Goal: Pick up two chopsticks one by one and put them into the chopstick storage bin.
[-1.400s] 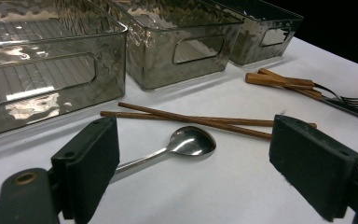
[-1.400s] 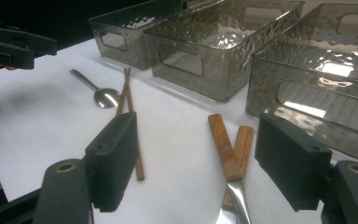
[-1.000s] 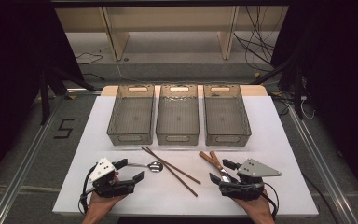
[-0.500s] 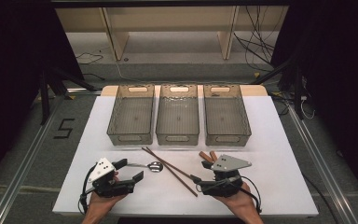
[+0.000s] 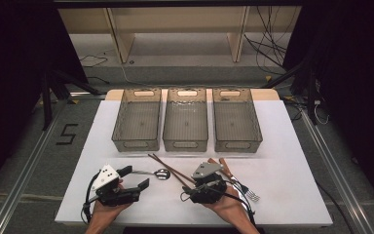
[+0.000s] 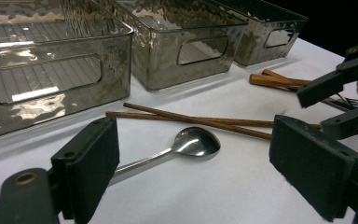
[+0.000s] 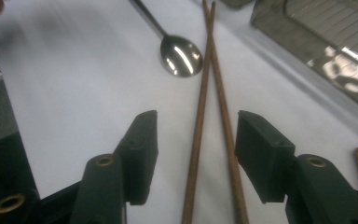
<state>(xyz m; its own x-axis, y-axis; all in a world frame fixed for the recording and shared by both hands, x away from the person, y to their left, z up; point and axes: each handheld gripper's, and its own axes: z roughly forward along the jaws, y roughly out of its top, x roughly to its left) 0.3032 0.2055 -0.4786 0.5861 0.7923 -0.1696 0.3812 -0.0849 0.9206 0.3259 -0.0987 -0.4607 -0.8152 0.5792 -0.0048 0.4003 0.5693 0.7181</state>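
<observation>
Two brown chopsticks (image 5: pixel 171 169) (image 7: pixel 214 107) lie crossed in front of the bins. My right gripper (image 5: pixel 187 191) (image 7: pixel 203 156) straddles their near ends. Its jaws have just been closing and stand half open, one on each side of the sticks, with the pads clear of them. A steel spoon (image 5: pixel 161 173) (image 6: pixel 193 142) (image 7: pixel 182 56) lies just left of the chopsticks (image 6: pixel 191 120). My left gripper (image 5: pixel 137 178) (image 6: pixel 200 161) stands wide open around the spoon's handle, not gripping it. The right gripper (image 6: pixel 345 98) also shows in the left gripper view, at its right edge.
Three clear plastic bins (image 5: pixel 137 122) (image 5: pixel 186 122) (image 5: pixel 236 122) stand in a row behind the cutlery on the white table (image 5: pixel 282 161). Wooden-handled cutlery (image 5: pixel 224 166) (image 6: pixel 272 79) and a fork (image 5: pixel 252 196) lie right of my right hand. The bins look empty.
My right gripper moved left from the wooden-handled cutlery to the chopsticks, uncovering the fork, and its jaws narrowed. The left gripper stayed put.
</observation>
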